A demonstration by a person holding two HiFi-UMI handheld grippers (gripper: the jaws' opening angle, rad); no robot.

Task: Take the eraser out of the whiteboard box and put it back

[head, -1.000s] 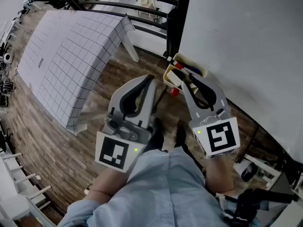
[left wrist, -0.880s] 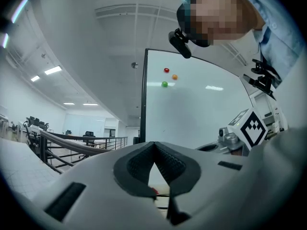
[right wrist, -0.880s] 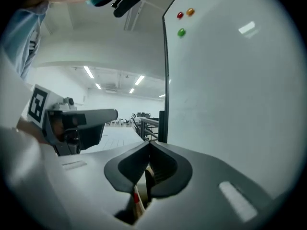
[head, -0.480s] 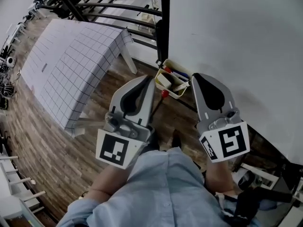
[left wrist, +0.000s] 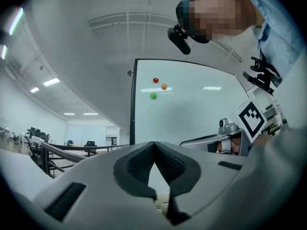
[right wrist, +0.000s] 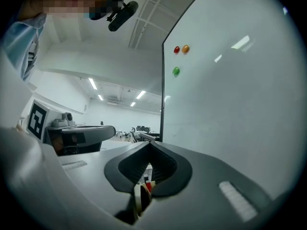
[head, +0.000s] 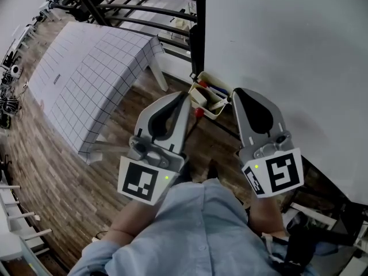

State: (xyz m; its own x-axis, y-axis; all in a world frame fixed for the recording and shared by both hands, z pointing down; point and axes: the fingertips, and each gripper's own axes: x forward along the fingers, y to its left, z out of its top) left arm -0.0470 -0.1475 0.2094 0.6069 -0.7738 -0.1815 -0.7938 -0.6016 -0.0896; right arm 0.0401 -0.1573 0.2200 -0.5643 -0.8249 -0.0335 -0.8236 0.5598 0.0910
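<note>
Both are shut with nothing in them — the left tongs [head: 183, 96] and the right tongs [head: 237, 92] point at the whiteboard [head: 287, 39]. The yellow box [head: 210, 113] hangs on it just past their tips, between the two. The eraser [head: 199, 98] sits in the box — on the side near the left tongs.

The whiteboard [head: 287, 50], at one o'clock in the head view, is smooth and glossy, and its frame [head: 199, 27] is dark and matt. The box [head: 214, 114] at twelve looks like yellow plastic. The floor [head: 69, 183] at eight is brown wood planking. The table [head: 86, 73] at ten wears a checked cloth. The left gripper [head: 183, 98] and right gripper [head: 238, 94] are matt grey plastic, and the pads [left wrist: 139, 164] are black, ribbed and rubbery. The shirt [head: 195, 229] is pale woven cloth.
</note>
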